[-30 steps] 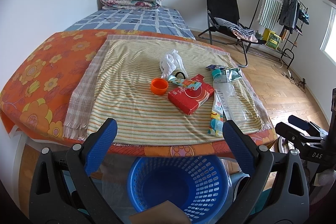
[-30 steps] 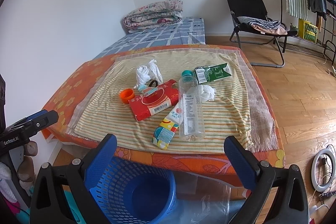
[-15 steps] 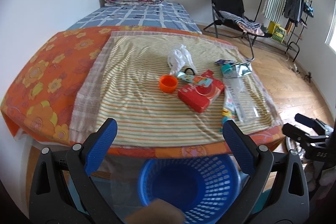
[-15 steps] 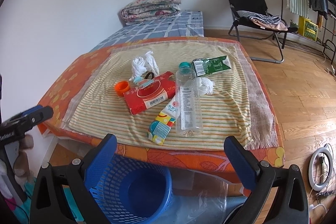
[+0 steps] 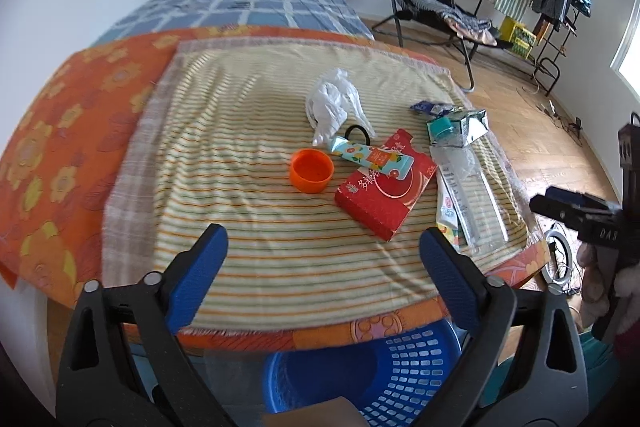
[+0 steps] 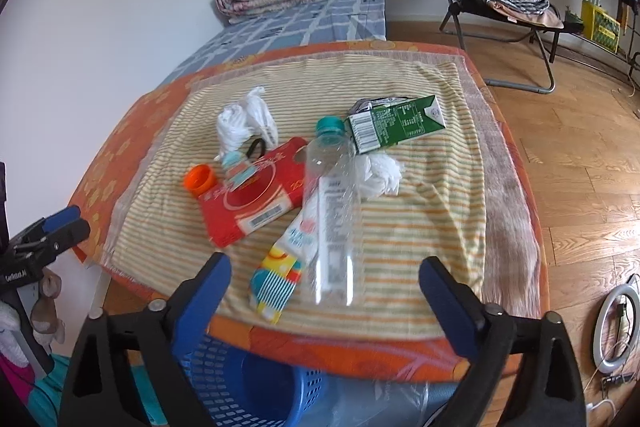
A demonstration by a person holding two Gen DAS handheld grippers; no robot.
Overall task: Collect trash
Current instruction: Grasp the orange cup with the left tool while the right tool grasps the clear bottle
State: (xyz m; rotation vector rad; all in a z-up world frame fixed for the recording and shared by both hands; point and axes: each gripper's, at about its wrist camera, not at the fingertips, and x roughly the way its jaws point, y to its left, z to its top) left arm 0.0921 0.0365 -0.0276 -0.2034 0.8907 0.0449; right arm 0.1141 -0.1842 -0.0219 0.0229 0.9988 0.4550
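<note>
A red box (image 5: 382, 193) and an orange cup (image 5: 311, 170) are seen on yellow-striped cloth (image 5: 240, 155); below it, a blue basket (image 5: 400, 379).

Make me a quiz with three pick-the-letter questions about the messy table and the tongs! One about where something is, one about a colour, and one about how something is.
1. Where is the blue basket?
A. On the striped cloth
B. On the floor below the table's near edge
C. On the black chair

2. What colour is the small cup?
A. Orange
B. Green
C. Purple

3. How is the clear plastic bottle?
A. Standing upright
B. Lying on its side with its teal cap on
C. Held in the tongs

Answers:
1. B, since the basket shows under the table edge in both views.
2. A, since the cup beside the red box is bright orange.
3. B, since the bottle lies flat on the striped cloth, while the left tongs and the right tongs are both open and empty.
</note>
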